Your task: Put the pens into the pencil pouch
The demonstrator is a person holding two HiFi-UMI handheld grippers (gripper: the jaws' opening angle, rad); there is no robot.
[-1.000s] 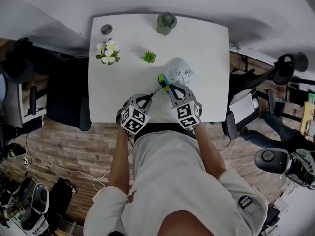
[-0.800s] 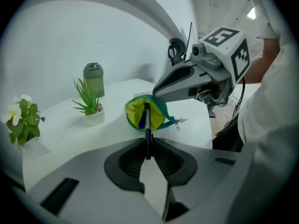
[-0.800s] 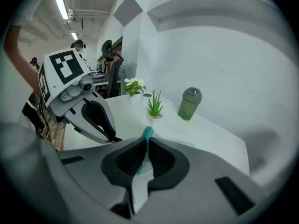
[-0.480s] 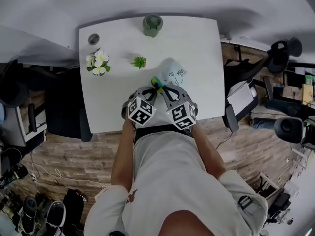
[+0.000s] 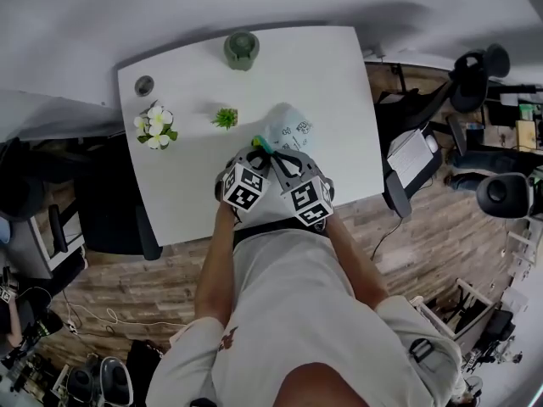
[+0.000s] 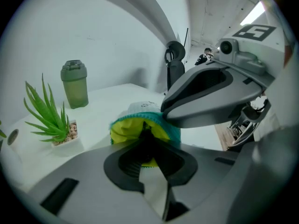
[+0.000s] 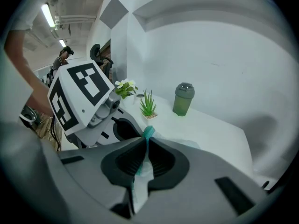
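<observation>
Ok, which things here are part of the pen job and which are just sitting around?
In the job: pouch, its edge pinched by the right gripper; pen in the left gripper, at the pouch's mouth.
Lying about: green bottle, small plant, flowers, small round thing, all on the table.

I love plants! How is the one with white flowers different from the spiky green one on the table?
The flower plant has white blossoms among its leaves; the spiky plant has only thin, pointed green leaves. In the head view the flower plant stands near the left edge of the table; the spiky plant stands nearer the middle, closer to the pouch. Both are small and stand upright on the white table.
</observation>
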